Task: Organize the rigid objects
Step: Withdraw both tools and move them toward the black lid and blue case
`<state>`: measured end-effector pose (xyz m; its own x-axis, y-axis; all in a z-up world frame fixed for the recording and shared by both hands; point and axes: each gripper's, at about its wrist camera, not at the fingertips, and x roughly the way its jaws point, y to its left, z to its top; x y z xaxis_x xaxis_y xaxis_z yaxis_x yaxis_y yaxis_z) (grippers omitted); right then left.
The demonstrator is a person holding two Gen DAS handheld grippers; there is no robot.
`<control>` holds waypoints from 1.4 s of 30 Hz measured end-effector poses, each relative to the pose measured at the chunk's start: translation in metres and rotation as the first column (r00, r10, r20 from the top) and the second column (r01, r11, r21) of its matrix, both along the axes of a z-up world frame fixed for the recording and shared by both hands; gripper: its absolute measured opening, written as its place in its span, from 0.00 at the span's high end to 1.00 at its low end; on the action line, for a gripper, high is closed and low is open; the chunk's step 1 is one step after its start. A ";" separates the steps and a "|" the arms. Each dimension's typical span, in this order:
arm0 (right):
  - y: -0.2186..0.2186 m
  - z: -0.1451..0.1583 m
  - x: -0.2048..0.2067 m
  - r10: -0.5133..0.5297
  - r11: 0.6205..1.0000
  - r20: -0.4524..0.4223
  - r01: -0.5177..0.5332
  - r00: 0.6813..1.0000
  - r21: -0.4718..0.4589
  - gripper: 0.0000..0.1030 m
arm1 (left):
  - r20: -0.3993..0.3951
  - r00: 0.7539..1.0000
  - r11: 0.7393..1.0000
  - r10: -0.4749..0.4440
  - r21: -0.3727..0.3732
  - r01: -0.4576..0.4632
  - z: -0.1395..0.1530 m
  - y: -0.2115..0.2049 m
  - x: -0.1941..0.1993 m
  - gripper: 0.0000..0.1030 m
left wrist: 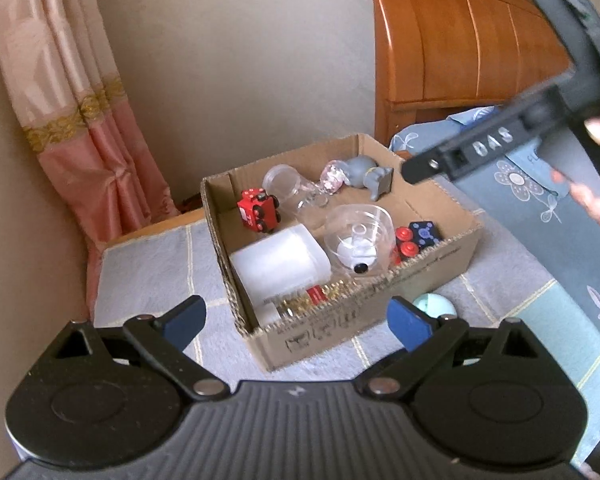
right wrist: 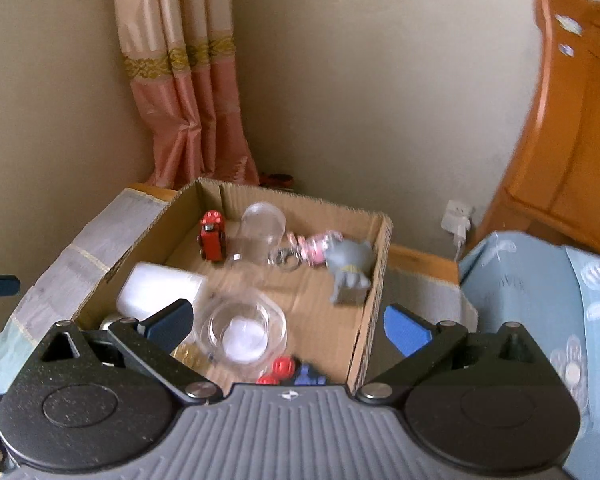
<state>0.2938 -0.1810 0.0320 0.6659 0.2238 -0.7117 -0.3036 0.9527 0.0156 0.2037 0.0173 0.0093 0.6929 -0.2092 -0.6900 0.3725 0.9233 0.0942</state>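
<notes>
A shallow corrugated cardboard box [left wrist: 440, 258] with raw, ragged top edges sat at the centre of the left wrist view on a pale fuzzy cloth [left wrist: 148, 276] ruled with thin yellow lines. Inside lay hard, mostly plastic pieces: a boxy red toy car [left wrist: 258, 210] at the upper left, a clear round jar [left wrist: 284, 184] beside it, a smooth grey figurine [left wrist: 370, 174] at the upper right, a frosted white rounded container [left wrist: 280, 264] at the lower left, a clear bowl-shaped dome [left wrist: 358, 236] in the middle, and red studded blocks [left wrist: 406, 244] with a dark blue cube [left wrist: 424, 232] at the right wall. A pale green ball [left wrist: 434, 304] rested outside, just below the box's near wall. The left gripper [left wrist: 296, 322] held its blue-padded fingers wide apart and empty at the bottom of the frame. The right gripper [right wrist: 290, 326] likewise had its fingers spread wide, holding nothing, above the box's near right corner. Bare cardboard floor remained in the box's upper middle.
</notes>
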 end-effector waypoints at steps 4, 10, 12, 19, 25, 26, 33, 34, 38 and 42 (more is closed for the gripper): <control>-0.007 -0.019 -0.032 -0.059 0.998 -0.007 0.059 0.998 0.037 0.00 | -0.015 1.000 1.000 0.023 -0.009 -0.024 -0.011 -0.001 -0.014 0.05; -0.008 -0.063 -0.060 -0.143 0.986 -0.046 0.146 0.989 0.080 0.00 | -0.005 0.996 0.995 0.092 0.031 -0.092 -0.027 0.000 -0.033 0.05; -0.004 -0.078 -0.061 -0.172 0.982 -0.056 0.176 0.983 0.066 0.00 | 0.000 0.994 0.994 0.107 0.032 -0.107 -0.028 0.001 -0.039 0.05; 0.022 -0.113 -0.052 -0.208 0.975 -0.081 0.213 0.975 0.058 0.00 | -0.015 0.981 0.981 0.193 -0.004 -0.193 -0.027 0.013 -0.055 0.05; 0.036 -0.138 -0.043 -0.253 0.968 -0.087 0.252 0.964 -0.019 0.00 | -0.046 0.968 0.968 0.248 -0.021 -0.249 -0.034 0.024 -0.062 0.05; 0.037 -0.141 -0.044 -0.254 0.967 -0.086 0.252 0.963 -0.032 0.00 | -0.050 0.966 0.967 0.254 -0.015 -0.255 -0.035 0.025 -0.063 0.05; 0.019 -0.143 -0.055 -0.205 0.978 -0.053 0.202 0.977 -0.056 0.00 | -0.092 0.963 0.966 0.255 -0.018 -0.257 -0.051 0.017 -0.058 0.05; 0.015 -0.143 -0.059 -0.194 0.980 -0.050 0.191 0.980 -0.054 0.00 | -0.097 0.964 0.968 0.247 -0.020 -0.250 -0.053 0.015 -0.057 0.05; 0.000 -0.143 -0.067 -0.161 0.986 -0.049 0.159 0.986 -0.048 0.00 | -0.127 0.967 0.974 0.221 -0.017 -0.225 -0.062 0.000 -0.052 0.05; -0.009 -0.141 -0.072 -0.125 0.991 -0.057 0.122 0.991 -0.050 0.00 | -0.154 0.971 0.981 0.182 -0.036 -0.189 -0.074 -0.015 -0.046 0.05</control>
